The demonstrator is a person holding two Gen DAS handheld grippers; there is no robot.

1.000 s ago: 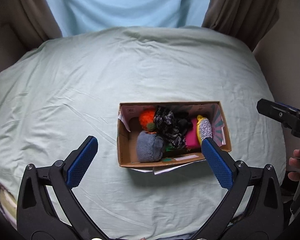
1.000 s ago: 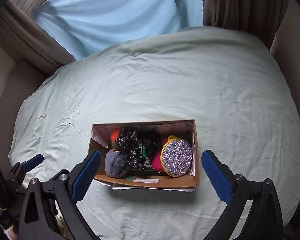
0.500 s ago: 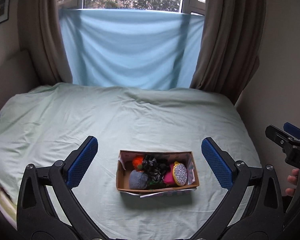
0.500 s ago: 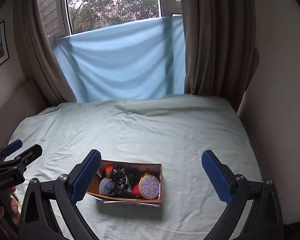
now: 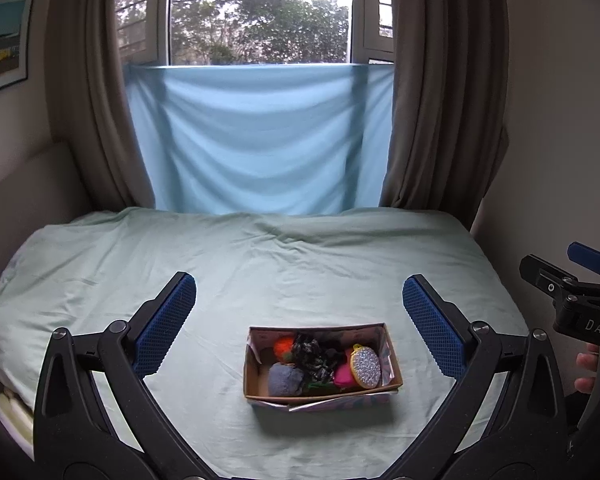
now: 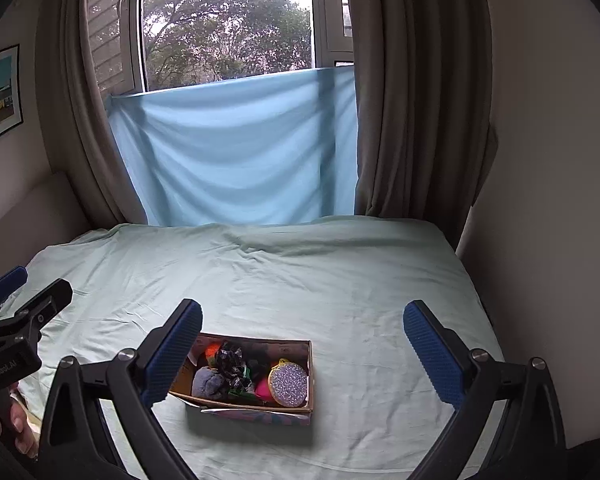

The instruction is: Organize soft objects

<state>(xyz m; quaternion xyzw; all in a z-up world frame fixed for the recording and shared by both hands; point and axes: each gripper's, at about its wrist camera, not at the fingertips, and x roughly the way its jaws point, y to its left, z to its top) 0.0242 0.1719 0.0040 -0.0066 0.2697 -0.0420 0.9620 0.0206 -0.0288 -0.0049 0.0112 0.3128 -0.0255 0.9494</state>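
Change since earlier frames: both cameras have drawn back and tilted up; window and trees now in view, box smaller in frame.
Bed (image 5: 300, 264): pale green sheet, wrinkled; fills the lower half of both views.
Blue cloth (image 5: 256, 140): hangs across the lower window, 12 o'clock.
Curtains (image 5: 432, 92): brown, either side.
Cardboard box (image 5: 392, 354): on the sheet, 6 o'clock; holds a grey plush (image 5: 285, 379), orange ball (image 5: 284, 346), black scrunchies (image 5: 310, 354), pink item (image 5: 342, 376) and glitter pouch (image 5: 365, 366).
Left gripper (image 5: 299, 324): spread wide, empty, above the box.
Right gripper (image 6: 302, 346): spread wide, empty.
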